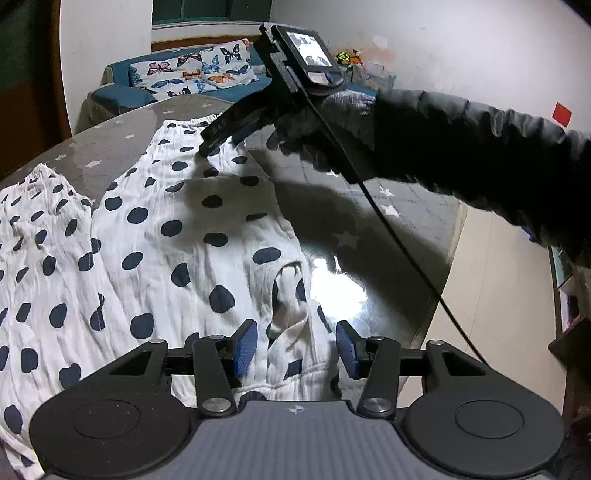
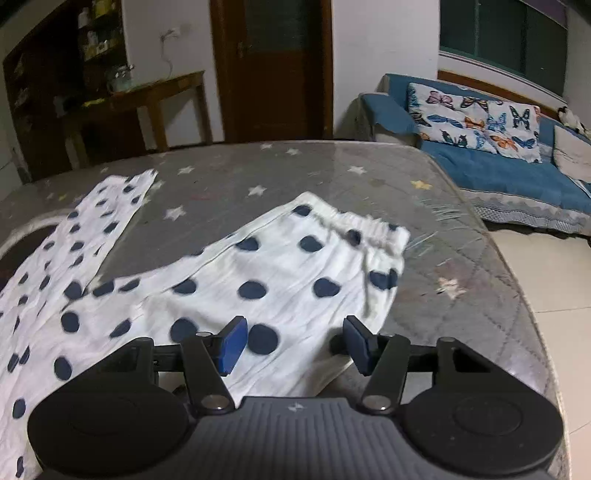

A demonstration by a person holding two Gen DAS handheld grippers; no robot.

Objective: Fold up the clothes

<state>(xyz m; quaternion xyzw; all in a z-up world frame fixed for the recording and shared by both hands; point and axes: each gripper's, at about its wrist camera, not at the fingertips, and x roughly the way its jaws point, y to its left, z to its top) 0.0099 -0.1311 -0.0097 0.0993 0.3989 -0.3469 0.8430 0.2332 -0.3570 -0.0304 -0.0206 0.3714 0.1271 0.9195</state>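
Star-patterned grey table [image 2: 332,173] bears polka-dot trousers [image 2: 280,280].

A lived-in room of a home — a blue sofa [image 2: 517,166] with a butterfly-print cushion [image 2: 476,118] stands under a window [image 2: 502,40], beside a brown wooden door [image 2: 273,66]. A wooden side table [image 2: 155,96] and dim shelves [image 2: 99,33] — seemingly stocked with bottles — fill one corner.

One white garment [image 1: 177,236] with dark blue dots lies on one grey, star-printed surface [image 1: 369,221]. Two tongs appear: the left tongs [image 1: 295,347] and the right tongs [image 2: 291,343], each with two blue pads. One blue sofa [image 2: 498,166] carries one butterfly-print cushion [image 2: 476,118].
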